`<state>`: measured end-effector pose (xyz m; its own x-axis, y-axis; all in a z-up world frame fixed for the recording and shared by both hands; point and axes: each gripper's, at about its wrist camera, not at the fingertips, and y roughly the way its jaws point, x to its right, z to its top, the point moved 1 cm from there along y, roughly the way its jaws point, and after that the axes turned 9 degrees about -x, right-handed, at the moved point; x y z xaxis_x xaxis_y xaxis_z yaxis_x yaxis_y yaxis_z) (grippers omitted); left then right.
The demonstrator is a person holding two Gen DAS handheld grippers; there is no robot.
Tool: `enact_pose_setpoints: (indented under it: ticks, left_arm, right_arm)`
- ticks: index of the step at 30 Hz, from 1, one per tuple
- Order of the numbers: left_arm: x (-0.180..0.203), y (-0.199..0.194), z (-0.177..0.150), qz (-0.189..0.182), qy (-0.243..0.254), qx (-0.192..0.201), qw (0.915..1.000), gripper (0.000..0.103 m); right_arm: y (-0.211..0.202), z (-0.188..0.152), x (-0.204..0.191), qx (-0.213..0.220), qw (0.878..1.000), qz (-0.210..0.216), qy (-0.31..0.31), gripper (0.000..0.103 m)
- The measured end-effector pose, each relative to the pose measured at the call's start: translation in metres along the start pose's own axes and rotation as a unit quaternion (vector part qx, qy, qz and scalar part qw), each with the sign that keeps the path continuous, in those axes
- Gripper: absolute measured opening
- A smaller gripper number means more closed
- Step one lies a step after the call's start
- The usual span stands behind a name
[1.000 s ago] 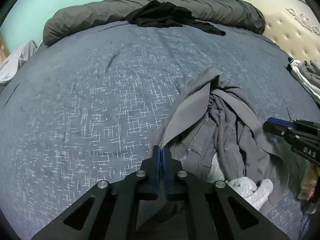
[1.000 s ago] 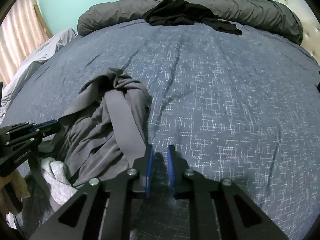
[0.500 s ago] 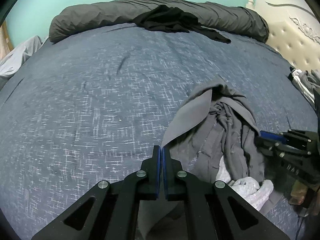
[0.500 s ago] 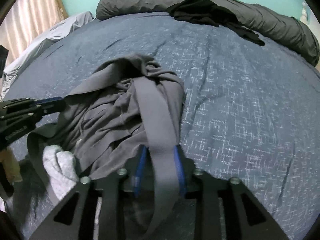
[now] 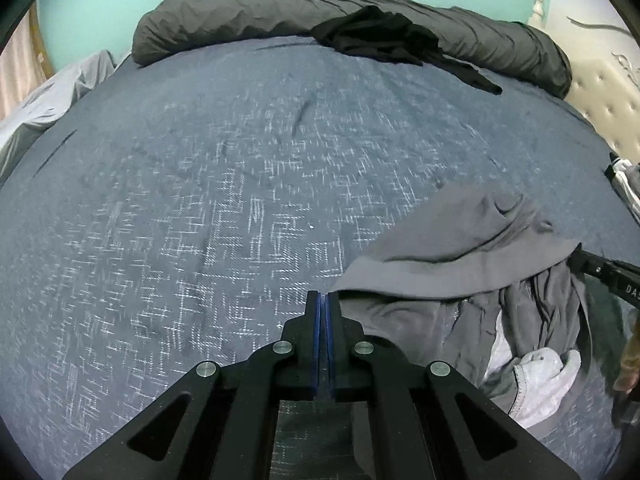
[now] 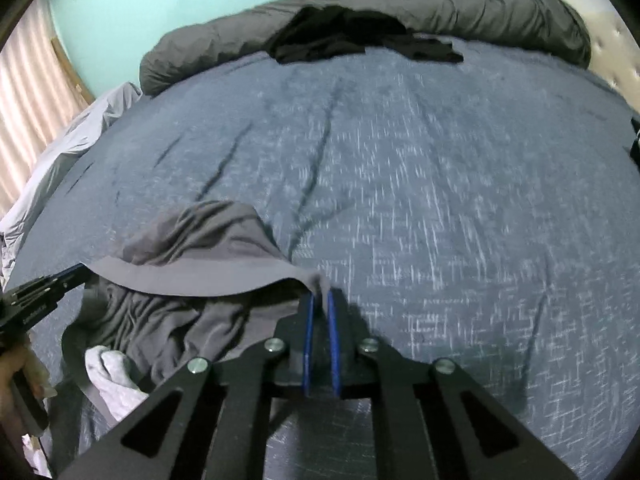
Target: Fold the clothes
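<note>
A crumpled grey garment [image 5: 472,256] lies on the blue patterned bedspread [image 5: 224,184], with its waistband stretched between my two grippers. My left gripper [image 5: 322,300] is shut on one end of the band. My right gripper [image 6: 320,300] is shut on the other end of the garment [image 6: 192,268], lifting the band a little off the bed. Each gripper shows at the edge of the other's view: the right one [image 5: 608,276], the left one [image 6: 44,292]. A light grey sock-like piece [image 5: 536,376] lies under the garment.
A rolled dark grey duvet [image 5: 280,16] runs along the far edge with a black garment [image 5: 384,36] on it. A tufted headboard [image 5: 600,92] is at right. Pale sheets [image 6: 60,152] hang at left. More clothes [image 5: 624,184] lie at the right edge.
My right gripper closed on the garment's band and pulled it right. The band now stretches taut between both grippers, spreading the garment's top edge.
</note>
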<state>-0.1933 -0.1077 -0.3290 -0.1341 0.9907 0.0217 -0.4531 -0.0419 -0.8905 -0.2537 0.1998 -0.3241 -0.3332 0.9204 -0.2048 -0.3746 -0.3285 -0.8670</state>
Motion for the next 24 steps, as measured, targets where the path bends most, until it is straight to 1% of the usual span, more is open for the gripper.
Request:
enact_pose_setpoints:
  ticks: [2,3,4,5,7,8,9,10,12,15,17,18,20,24]
  left_arm:
    - [0.002,0.0,-0.001,-0.003,0.006,-0.003,1.0,0.003]
    - [0.003,0.0,-0.001,-0.004,0.01,-0.005,0.9999,0.01]
    - [0.004,0.0,-0.001,-0.005,0.013,-0.006,0.9999,0.018]
    - [0.006,0.001,-0.002,-0.006,0.016,-0.008,0.9998,0.02]
    - [0.008,0.001,-0.003,-0.009,0.022,-0.011,0.9997,0.022]
    - [0.007,0.001,-0.003,-0.007,0.023,-0.011,0.9997,0.023]
    - [0.006,0.0,-0.003,-0.005,0.022,-0.01,0.9997,0.029]
    - [0.005,0.0,-0.003,-0.005,0.019,-0.009,0.9998,0.032]
    - [0.002,0.001,-0.002,-0.009,0.01,-0.007,0.9999,0.033]
    - [0.0,0.001,-0.001,-0.026,-0.001,-0.007,0.9996,0.035]
    - [-0.001,0.004,-0.001,-0.032,-0.006,-0.009,0.9994,0.044]
    - [-0.001,0.005,-0.001,-0.035,-0.008,-0.01,0.9993,0.051]
    - [-0.001,0.009,-0.003,-0.044,-0.015,-0.013,0.9988,0.051]
    - [-0.003,0.009,-0.001,-0.072,-0.033,-0.013,0.9968,0.051]
  right_arm:
    - [0.003,-0.002,-0.001,-0.01,1.0,0.003,-0.002,0.01]
    - [0.004,-0.002,-0.003,-0.01,1.0,0.001,-0.003,0.01]
    - [0.003,-0.004,-0.004,-0.01,1.0,0.001,-0.005,0.013]
    - [0.002,-0.005,-0.006,-0.011,1.0,0.003,-0.007,0.02]
    - [0.004,-0.005,-0.008,-0.016,1.0,0.006,-0.01,0.03]
    - [0.005,-0.005,-0.008,-0.019,1.0,0.008,-0.011,0.031]
    - [0.007,-0.006,-0.011,-0.025,1.0,0.006,-0.015,0.031]
    - [0.009,-0.004,-0.011,-0.029,0.999,0.005,-0.019,0.031]
    - [0.012,-0.005,-0.014,-0.035,0.999,-0.001,-0.026,0.031]
    - [0.01,-0.007,-0.012,-0.032,0.999,-0.006,-0.025,0.031]
    - [0.009,-0.007,-0.005,-0.029,0.999,-0.006,-0.012,0.031]
    - [0.009,-0.007,-0.001,-0.028,1.0,-0.007,-0.003,0.031]
    - [0.009,-0.007,0.005,-0.028,1.0,-0.009,0.008,0.031]
    - [0.008,-0.008,0.008,-0.024,1.0,0.001,0.014,0.031]
